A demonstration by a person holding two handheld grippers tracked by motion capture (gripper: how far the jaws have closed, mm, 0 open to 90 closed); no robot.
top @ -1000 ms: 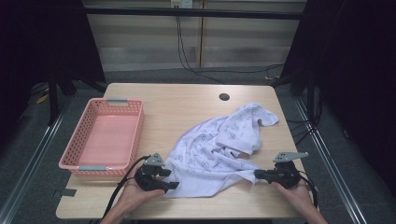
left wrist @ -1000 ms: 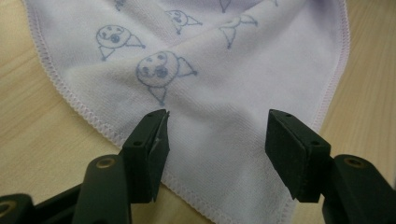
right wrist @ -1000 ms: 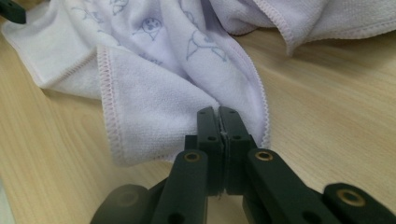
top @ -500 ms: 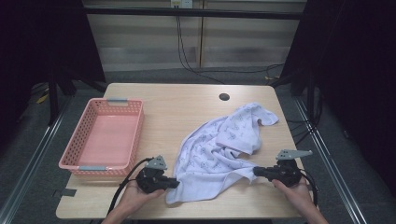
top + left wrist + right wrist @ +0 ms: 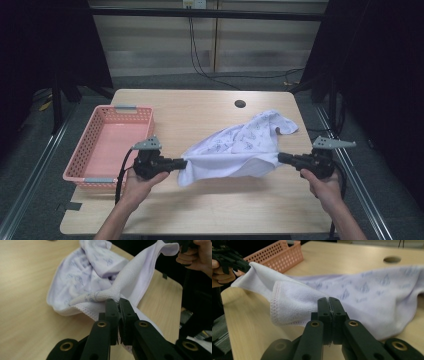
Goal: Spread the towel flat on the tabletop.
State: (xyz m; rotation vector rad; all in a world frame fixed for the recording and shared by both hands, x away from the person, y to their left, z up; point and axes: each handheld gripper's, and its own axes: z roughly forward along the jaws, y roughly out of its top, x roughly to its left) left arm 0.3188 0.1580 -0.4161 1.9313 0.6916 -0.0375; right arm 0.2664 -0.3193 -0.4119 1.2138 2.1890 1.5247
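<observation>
White towel (image 5: pixel 235 152) now lifted and stretched taut between left gripper (image 5: pixel 184 163) and right gripper (image 5: pixel 280 158), each clenched on a corner; far end trails on table (image 5: pixel 200 107) beside pink basket (image 5: pixel 107 145); spreading underway

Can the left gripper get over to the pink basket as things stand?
Probably yes: the left gripper is right beside the pink basket, nothing between, but it's shut on the towel, which would drag along.

a pink basket (image 5: pixel 111 145) sits at the left of the wooden table (image 5: pixel 200 110)
</observation>
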